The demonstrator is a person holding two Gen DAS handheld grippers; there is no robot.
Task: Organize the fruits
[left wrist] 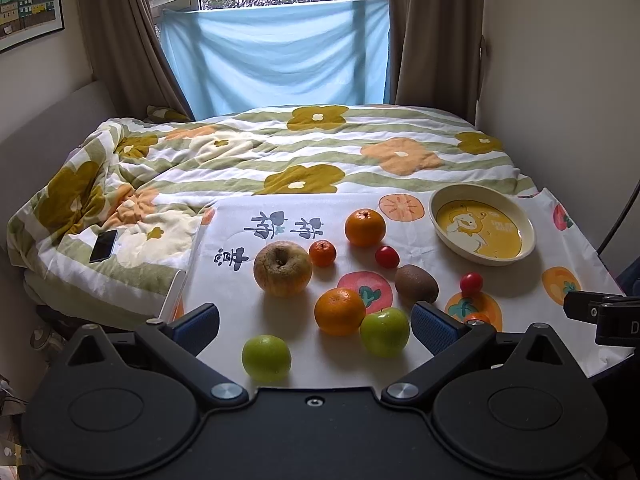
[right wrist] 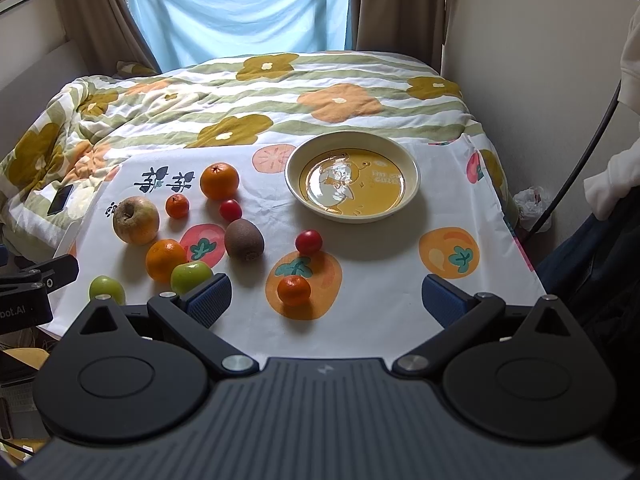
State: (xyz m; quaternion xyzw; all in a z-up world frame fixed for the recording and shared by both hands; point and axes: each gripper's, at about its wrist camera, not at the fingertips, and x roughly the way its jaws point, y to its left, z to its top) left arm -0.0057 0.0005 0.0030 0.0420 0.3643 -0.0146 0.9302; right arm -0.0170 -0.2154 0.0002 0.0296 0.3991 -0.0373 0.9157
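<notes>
**Fruit loose on the tabletop, bowl empty**

Left wrist view: the left gripper [left wrist: 316, 322] is spread wide, holding nothing. An orange [left wrist: 340, 311] and a green apple [left wrist: 385, 331] lie between its fingers; the kiwi [left wrist: 416, 283] lies beyond, long axis left-right.

Right wrist view: the right gripper [right wrist: 326, 300] is spread wide and empty. A mandarin [right wrist: 294, 290] sits between its fingers; the bowl [right wrist: 412, 176] stands further off.

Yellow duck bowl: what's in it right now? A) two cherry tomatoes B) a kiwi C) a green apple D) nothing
D: the yellow duck bowl shows only its printed picture in both wrist views, while the kiwi, the cherry tomatoes and the green apples all lie on the cloth outside it.
</notes>
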